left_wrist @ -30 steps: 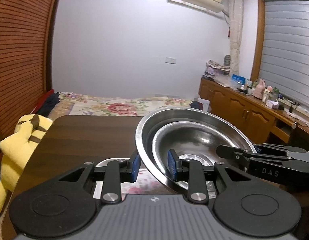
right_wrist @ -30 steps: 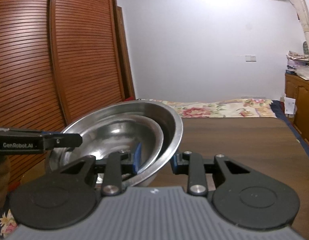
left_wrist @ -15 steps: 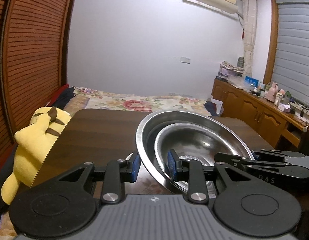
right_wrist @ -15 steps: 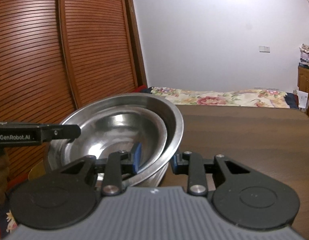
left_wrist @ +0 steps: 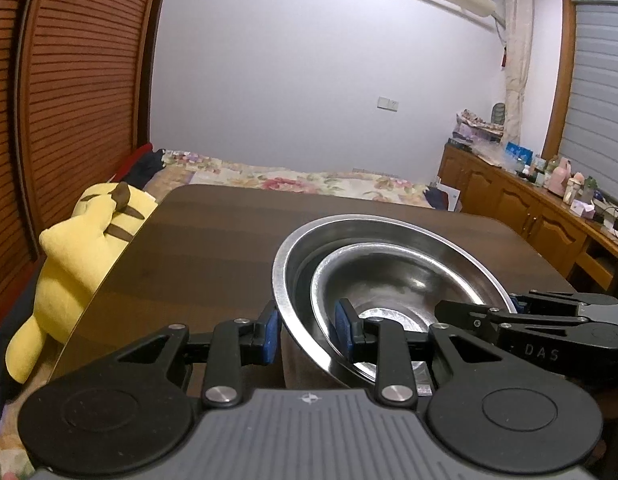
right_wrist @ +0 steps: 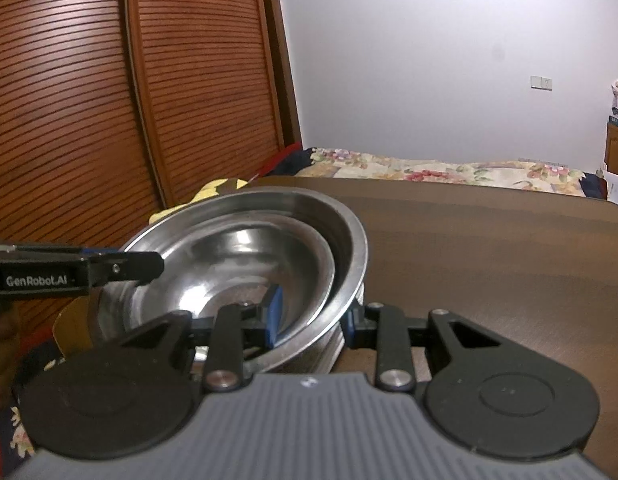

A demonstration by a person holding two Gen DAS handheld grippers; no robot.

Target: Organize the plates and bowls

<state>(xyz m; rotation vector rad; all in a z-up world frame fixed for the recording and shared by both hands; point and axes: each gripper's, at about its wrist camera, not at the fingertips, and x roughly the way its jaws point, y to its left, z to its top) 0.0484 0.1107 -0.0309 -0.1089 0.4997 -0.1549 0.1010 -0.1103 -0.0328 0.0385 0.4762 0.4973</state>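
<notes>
Two steel bowls are nested, a small bowl [left_wrist: 389,280] inside a large bowl [left_wrist: 293,264], and they hang tilted just above the dark wooden table [left_wrist: 213,248]. My left gripper [left_wrist: 307,332] is shut on their left rims, one blue pad outside and one inside. On the opposite side my right gripper [right_wrist: 311,316] is shut on the rim of the large bowl [right_wrist: 341,248], with its inner pad over the small bowl [right_wrist: 237,264]. Each gripper shows in the other's view: the right gripper [left_wrist: 509,312] and the left gripper [right_wrist: 121,268]. Ribbed metal rims [right_wrist: 333,352] show right under the bowls.
A yellow plush toy [left_wrist: 81,256] leans against the table's left edge. A bed with a floral cover [left_wrist: 309,178] lies beyond the far edge. Wooden cabinets [left_wrist: 529,216] with clutter on top run along the right wall. Slatted wardrobe doors [right_wrist: 109,120] stand on the left.
Both grippers have carried the nested bowls forward and down toward the table. The floral plate seen below the bowls a second ago is hidden now. Both grips are unchanged.
</notes>
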